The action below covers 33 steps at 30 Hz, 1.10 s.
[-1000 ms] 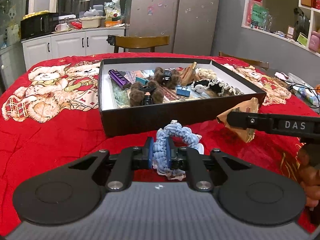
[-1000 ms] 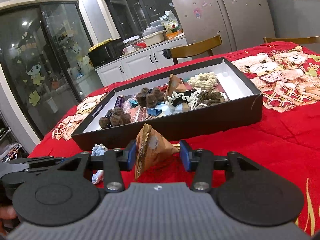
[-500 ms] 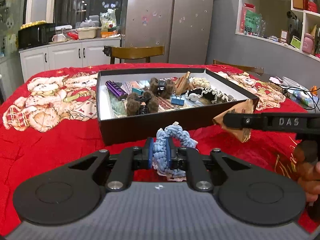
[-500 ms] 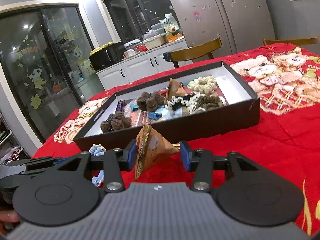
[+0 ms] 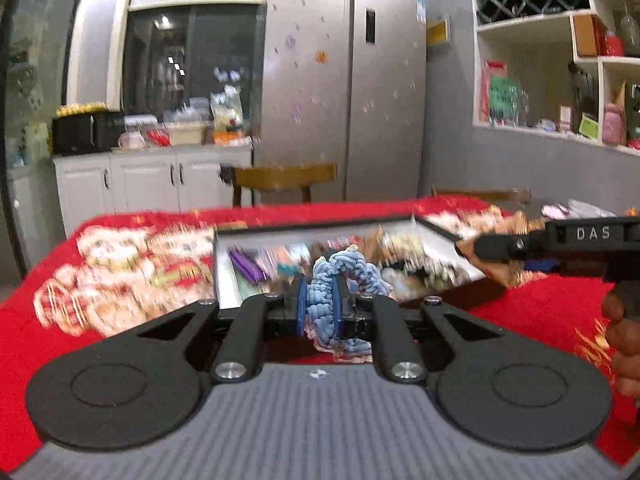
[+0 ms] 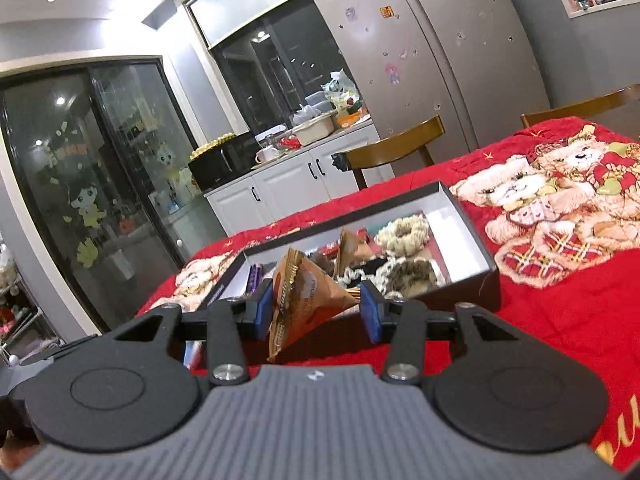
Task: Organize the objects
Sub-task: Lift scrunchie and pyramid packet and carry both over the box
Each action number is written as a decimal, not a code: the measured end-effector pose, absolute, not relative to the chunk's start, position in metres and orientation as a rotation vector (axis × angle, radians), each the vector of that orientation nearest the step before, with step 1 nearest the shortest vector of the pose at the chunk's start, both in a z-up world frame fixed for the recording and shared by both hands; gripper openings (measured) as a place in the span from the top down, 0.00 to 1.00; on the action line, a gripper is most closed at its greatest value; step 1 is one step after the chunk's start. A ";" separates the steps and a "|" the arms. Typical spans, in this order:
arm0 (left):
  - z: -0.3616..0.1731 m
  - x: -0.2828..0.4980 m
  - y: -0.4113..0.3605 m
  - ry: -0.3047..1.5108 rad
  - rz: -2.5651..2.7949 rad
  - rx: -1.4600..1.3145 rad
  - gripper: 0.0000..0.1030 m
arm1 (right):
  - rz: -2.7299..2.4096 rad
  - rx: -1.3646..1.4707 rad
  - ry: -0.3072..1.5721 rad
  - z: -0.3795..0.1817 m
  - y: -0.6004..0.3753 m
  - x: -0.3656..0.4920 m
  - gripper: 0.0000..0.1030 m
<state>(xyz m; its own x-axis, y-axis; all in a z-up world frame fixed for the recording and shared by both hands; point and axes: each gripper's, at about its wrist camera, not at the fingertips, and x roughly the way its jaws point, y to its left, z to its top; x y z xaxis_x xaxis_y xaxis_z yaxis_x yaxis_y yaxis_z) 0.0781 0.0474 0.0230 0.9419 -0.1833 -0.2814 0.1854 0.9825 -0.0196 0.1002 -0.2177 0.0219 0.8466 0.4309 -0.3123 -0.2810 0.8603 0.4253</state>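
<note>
My left gripper (image 5: pixel 319 302) is shut on a blue braided scrunchie (image 5: pixel 340 276) and holds it above the near wall of the black box (image 5: pixel 448 236). My right gripper (image 6: pixel 316 312) is shut on a brown triangular snack packet (image 6: pixel 308 296), lifted in front of the black box (image 6: pixel 472 236). The right gripper (image 5: pixel 508 245) and its packet (image 5: pixel 516 224) also show at the right of the left wrist view. The box holds hair ties, brown fuzzy clips, a purple item (image 5: pixel 248 266) and another packet (image 6: pixel 352 246).
The box sits on a red bear-print tablecloth (image 6: pixel 560 208). Wooden chairs (image 5: pixel 284 178) stand at the table's far side. A fridge (image 5: pixel 344 92) and white cabinets (image 5: pixel 152 180) are behind. Wall shelves (image 5: pixel 560 80) are at the right. A hand (image 5: pixel 624 344) grips the right tool.
Both grippers have risen and tilted up with their objects. The box now sits lower and farther in both views. The left view is motion-blurred.
</note>
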 end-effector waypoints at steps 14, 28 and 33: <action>0.054 0.184 0.029 0.264 -0.115 -0.006 0.85 | 0.318 0.327 0.510 0.055 -0.206 0.197 0.53; 0.046 0.288 0.057 0.395 -0.099 -0.062 0.85 | 0.255 0.332 0.599 0.036 -0.197 0.307 0.53; 0.026 0.304 0.043 0.461 -0.099 0.012 0.85 | 0.200 0.234 0.606 0.031 -0.195 0.311 0.53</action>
<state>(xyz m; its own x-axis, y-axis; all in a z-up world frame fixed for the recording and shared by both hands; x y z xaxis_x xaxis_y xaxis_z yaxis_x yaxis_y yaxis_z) 0.3045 0.0428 0.0256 0.8908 -0.0927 -0.4448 0.0981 0.9951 -0.0110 0.3108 -0.1947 0.0309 0.8041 0.2528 -0.5381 -0.1165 0.9546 0.2743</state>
